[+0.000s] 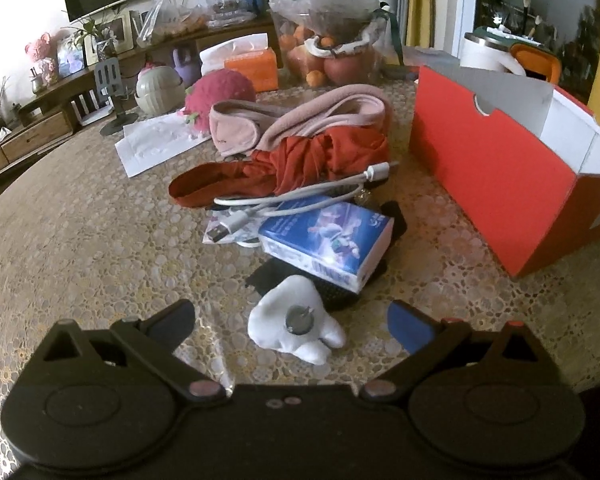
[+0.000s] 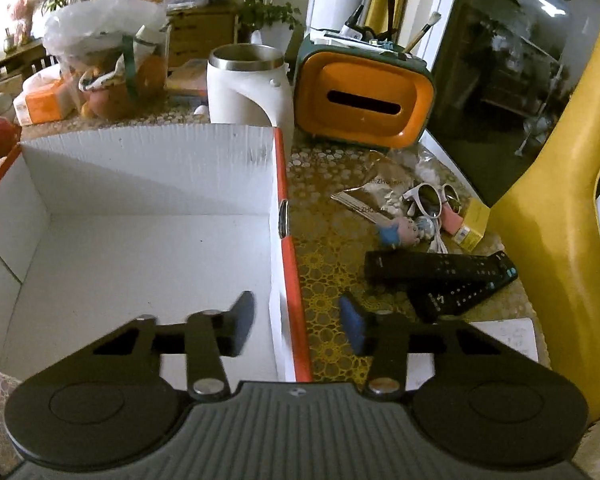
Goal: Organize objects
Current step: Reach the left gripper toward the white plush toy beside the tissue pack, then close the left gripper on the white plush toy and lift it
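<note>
**Inspector:** State the left gripper [image 1: 290,322].

**Onlooker:** Its jaws stand wide apart and grasp nothing. A white tooth-shaped piece [image 1: 296,330] lies on the table [image 1: 80,240] directly between the two fingertips, touching neither. A round metal disc sits on its upper face.

**Inspector:** What lies beyond it?

**Onlooker:** Just behind the tooth, a blue box [image 1: 328,236] rests on a black item that I cannot identify. A white cable [image 1: 300,196] is draped across the box's far edge, its plug end lying on the table to the left. Further back sit a red cloth [image 1: 300,168] and a pink band [image 1: 300,120], heaped together and touching.

**Inspector:** And the red carton?

**Onlooker:** The red carton [image 1: 496,184] stands to the right of the heap, well apart from the tooth, open at the top with a white interior.

**Inspector:** The right gripper [image 2: 298,320]?

**Onlooker:** Jaws parted, holding nothing. It straddles the carton's right wall [image 2: 290,280]: one finger is over the white interior, the other over the table outside. No contents are visible in the part of the carton shown.

**Inspector:** Anything beside the carton on that side?

**Onlooker:** Two black remotes [image 2: 440,270] lie crossed near the outer finger; beyond them, white sunglasses [image 2: 430,200] and a small figure [image 2: 400,234]. A white kettle [image 2: 246,84] and an orange holder [image 2: 364,100] stand behind the carton.
</note>
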Demonstrator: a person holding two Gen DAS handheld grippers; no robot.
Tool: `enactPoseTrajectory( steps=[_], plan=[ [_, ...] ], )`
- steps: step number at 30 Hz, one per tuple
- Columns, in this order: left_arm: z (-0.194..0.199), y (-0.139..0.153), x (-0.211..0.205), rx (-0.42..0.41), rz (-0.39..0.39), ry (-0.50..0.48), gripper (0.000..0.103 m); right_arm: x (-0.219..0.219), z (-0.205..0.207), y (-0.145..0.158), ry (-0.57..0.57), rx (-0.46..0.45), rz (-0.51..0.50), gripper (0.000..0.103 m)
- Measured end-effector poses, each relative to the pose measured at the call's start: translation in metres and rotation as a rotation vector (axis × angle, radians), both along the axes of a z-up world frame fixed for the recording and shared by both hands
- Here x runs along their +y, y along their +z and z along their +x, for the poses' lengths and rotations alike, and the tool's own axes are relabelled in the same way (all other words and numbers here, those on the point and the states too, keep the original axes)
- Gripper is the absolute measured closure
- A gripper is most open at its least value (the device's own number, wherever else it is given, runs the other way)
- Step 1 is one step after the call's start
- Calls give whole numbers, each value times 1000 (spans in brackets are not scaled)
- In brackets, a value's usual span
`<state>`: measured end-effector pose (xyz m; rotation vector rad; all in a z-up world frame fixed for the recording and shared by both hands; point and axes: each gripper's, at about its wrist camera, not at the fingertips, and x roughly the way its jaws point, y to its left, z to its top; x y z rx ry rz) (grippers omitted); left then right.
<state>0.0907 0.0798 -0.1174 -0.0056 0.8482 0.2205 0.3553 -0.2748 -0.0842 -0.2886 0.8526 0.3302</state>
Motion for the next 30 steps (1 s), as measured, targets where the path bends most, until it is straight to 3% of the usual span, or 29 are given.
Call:
enactPoseTrajectory(
  steps=[4, 12, 21, 24, 30],
  plan=[
    [1, -4, 3, 7, 15, -1, 1, 4, 1, -3, 5, 7, -9, 86],
    [4, -15, 6, 20, 45, 1, 2, 10, -9, -2, 61, -16, -51, 92],
    [11, -26, 8, 51, 22, -20, 28, 12, -9, -2, 57, -19, -64, 92],
    [11, -24, 8, 45, 2, -27, 43, 12, -9, -2, 58, -20, -65, 92],
    [9, -20, 8, 48, -13, -11, 50, 12, -10, -1, 61, -21, -65, 92]
  ],
)
